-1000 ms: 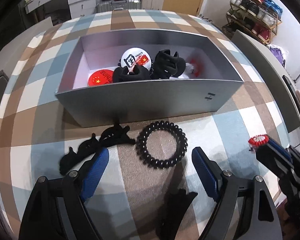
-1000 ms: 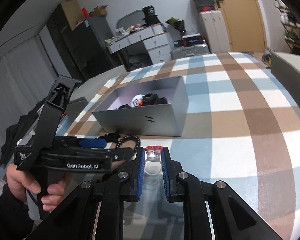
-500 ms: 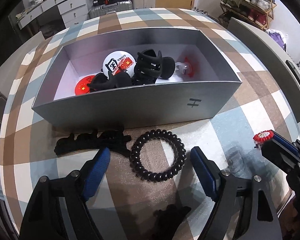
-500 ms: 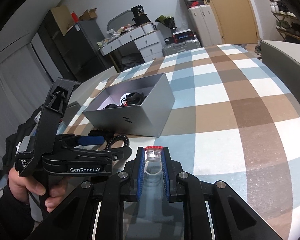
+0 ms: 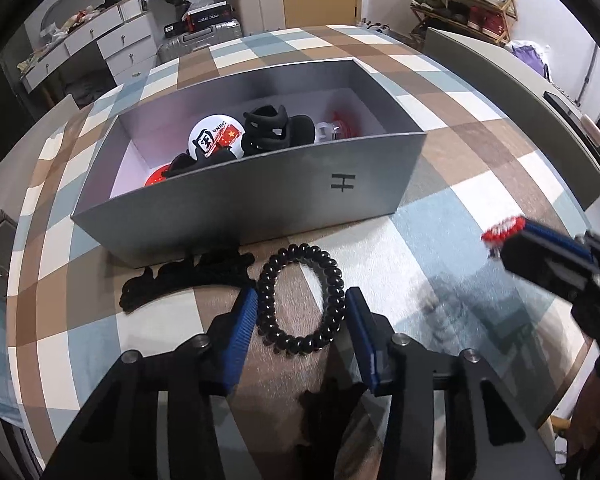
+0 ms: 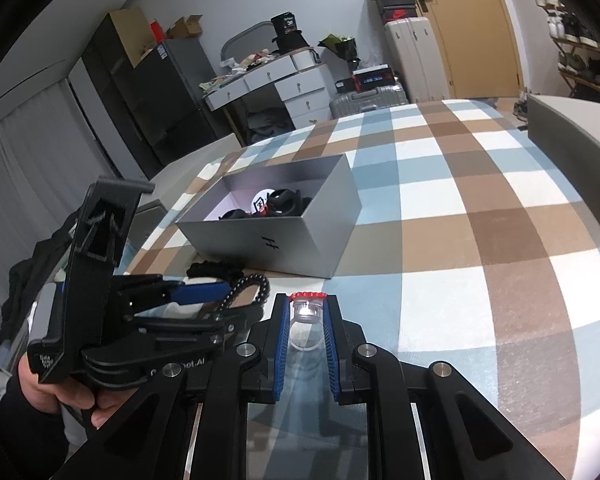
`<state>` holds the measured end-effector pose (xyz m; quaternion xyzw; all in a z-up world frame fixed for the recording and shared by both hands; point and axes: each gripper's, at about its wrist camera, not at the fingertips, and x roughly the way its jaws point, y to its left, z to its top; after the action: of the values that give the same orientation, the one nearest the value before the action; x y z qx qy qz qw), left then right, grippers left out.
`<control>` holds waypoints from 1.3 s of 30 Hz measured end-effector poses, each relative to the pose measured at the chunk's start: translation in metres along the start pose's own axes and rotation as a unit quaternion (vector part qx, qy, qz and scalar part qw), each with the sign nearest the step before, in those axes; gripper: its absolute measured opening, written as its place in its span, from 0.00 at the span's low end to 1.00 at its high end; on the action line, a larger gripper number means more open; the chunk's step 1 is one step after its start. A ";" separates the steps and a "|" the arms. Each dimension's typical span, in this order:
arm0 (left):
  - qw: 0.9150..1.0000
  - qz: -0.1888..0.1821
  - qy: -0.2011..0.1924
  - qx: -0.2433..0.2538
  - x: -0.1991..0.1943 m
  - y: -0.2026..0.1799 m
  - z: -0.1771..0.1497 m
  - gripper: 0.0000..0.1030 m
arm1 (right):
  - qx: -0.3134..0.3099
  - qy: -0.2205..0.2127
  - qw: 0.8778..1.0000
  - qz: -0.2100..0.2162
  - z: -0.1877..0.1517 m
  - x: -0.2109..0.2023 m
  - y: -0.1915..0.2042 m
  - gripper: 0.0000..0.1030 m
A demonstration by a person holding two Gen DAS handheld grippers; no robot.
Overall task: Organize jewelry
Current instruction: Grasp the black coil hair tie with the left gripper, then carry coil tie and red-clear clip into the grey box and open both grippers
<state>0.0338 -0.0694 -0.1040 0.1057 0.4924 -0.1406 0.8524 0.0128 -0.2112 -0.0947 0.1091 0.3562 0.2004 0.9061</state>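
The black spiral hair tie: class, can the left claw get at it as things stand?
Probably yes. The left claw is open with the black spiral hair tie lying between its fingers; nothing sits in between.

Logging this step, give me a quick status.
Left claw open, straddling black spiral hair tie. Right claw shut on clear red-rimmed piece. Black hair clip beside left finger.

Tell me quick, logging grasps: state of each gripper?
Left gripper: open around black coil hair tie.
Right gripper: shut on red-rimmed clear piece.
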 end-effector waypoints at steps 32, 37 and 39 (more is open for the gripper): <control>0.981 -0.040 -0.163 -0.099 -0.069 0.081 0.010 0.36 | -0.041 -0.020 0.998 0.033 0.047 0.027 0.039 0.16; 0.979 -0.052 -0.176 -0.087 -0.062 0.081 0.028 0.36 | -0.039 -0.034 0.998 0.038 0.064 0.035 0.035 0.16; 0.979 -0.061 -0.177 -0.085 -0.059 0.079 0.032 0.36 | -0.039 -0.038 0.998 0.040 0.071 0.039 0.034 0.16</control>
<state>0.0590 0.0025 -0.0332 -0.0240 0.3496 -0.1670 0.9216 0.0784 -0.1678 -0.0553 0.0954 0.3087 0.2462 0.9138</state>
